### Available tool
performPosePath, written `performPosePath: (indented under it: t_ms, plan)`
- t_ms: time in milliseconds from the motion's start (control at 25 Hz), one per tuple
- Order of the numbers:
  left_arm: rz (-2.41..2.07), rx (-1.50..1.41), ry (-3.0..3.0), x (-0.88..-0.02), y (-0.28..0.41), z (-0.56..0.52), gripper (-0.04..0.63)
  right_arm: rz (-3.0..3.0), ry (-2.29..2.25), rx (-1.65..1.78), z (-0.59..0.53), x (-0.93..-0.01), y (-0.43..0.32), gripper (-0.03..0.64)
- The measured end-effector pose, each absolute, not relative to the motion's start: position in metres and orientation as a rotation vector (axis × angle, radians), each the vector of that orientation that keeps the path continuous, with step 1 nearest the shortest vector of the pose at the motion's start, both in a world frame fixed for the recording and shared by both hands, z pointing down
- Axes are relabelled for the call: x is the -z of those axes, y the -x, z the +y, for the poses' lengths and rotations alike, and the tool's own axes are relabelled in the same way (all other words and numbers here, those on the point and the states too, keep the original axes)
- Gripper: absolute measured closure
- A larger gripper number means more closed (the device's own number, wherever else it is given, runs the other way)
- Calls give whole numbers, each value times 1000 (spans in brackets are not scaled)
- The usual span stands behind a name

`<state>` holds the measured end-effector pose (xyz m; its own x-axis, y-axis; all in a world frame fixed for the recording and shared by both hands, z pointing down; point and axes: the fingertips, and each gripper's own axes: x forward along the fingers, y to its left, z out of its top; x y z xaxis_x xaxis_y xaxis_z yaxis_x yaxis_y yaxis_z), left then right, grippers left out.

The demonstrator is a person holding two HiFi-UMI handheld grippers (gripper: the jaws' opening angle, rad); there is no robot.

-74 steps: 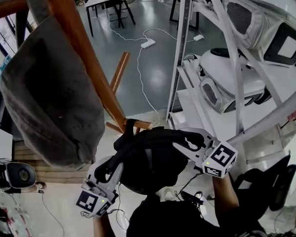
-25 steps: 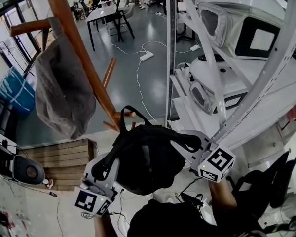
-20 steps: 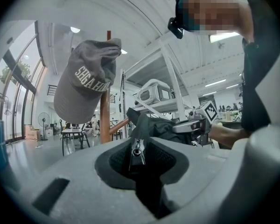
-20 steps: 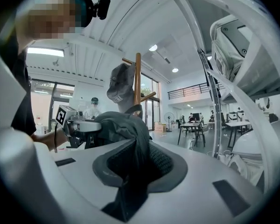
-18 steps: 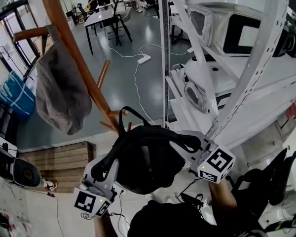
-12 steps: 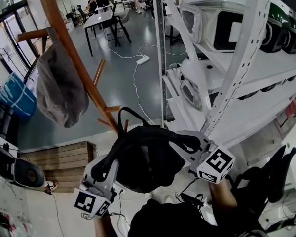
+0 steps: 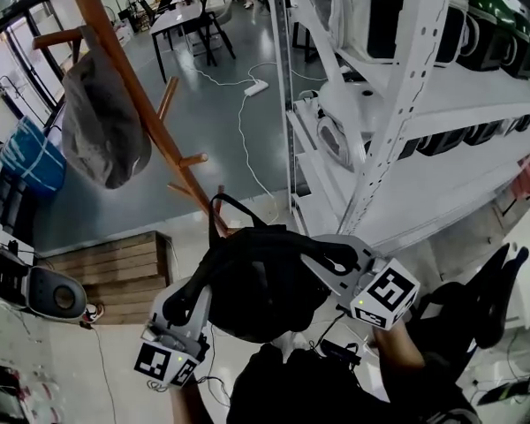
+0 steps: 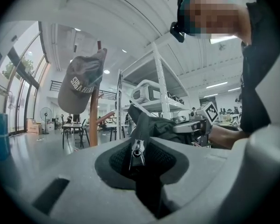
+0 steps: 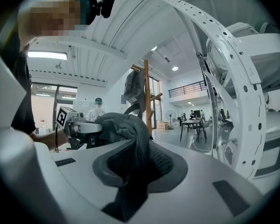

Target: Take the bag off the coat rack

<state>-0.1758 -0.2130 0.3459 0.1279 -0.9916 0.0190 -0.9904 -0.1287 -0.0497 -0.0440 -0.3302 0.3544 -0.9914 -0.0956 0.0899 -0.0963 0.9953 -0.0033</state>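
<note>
Obs., near to far.

Left gripper [image 7: 197, 297]: held low against my body, marker cube down, pointing up and to my right. My jaws stand only a narrow gap apart, clamped on black fabric of the bag [image 7: 256, 285]. A metal zipper pull [image 8: 137, 153] sits right at the bite.

Right gripper [image 7: 325, 259]: at about the same height, forearm coming in from my right, pointing left toward the other gripper. Jaws likewise nearly together, pinching a thick fold of the bag.

Bag: bunched between the two grippers just in front of my chest, gripped on opposite sides. Its body is apart from the coat rack [image 7: 99, 11]. Its strap loop [image 7: 232, 208] stands up above the bundle. In the head view the loop overlaps the rack's lowest pegs, and I cannot tell whether it touches them.

Beyond: the coat rack leans across the upper left of the head view, with a grey cap [image 7: 102, 126] hung from an upper peg. A wooden platform [image 7: 115, 268] lies to my left, and a white shelving rack [image 7: 393, 122] rises to my right. Farther out on the grey floor is a white power strip [image 7: 255, 87]. Farthest is a table [image 7: 181, 14] with chairs.
</note>
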Motion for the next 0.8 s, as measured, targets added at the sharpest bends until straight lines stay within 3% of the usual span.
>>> performPosePath:
  t_ms: [800]
  plan:
    - [2058, -2, 2417, -395, 206, -49, 517, -2981, -216, -81, -158, -399, 68, 543]
